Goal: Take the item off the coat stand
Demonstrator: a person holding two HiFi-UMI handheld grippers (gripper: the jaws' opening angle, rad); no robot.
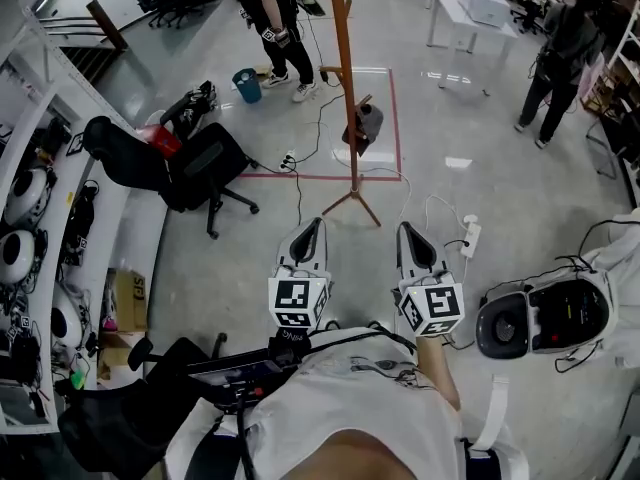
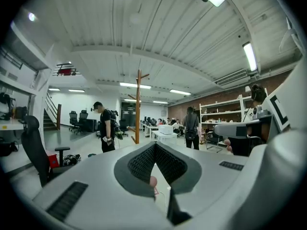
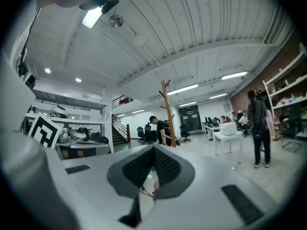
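A tall orange-brown wooden coat stand (image 1: 346, 88) rises from the grey floor ahead of me, its legs spread at the bottom. A dark grey item (image 1: 364, 126) hangs low on one peg. My left gripper (image 1: 306, 234) and right gripper (image 1: 412, 238) are held side by side close to my body, well short of the stand, both shut and holding nothing. In the left gripper view the stand (image 2: 137, 107) is far off beyond the shut left gripper (image 2: 154, 145). The right gripper view shows the same stand (image 3: 168, 113) past the shut right gripper (image 3: 153, 150). The item is not clear in either gripper view.
A black office chair (image 1: 198, 168) is left of the stand. A person in black (image 1: 272, 18) is just behind it and another person (image 1: 553, 63) far right. Red floor tape (image 1: 395, 138), cables, a power strip (image 1: 470, 236), a white table (image 1: 468, 13) and a helmet-like device (image 1: 545, 313) lie around.
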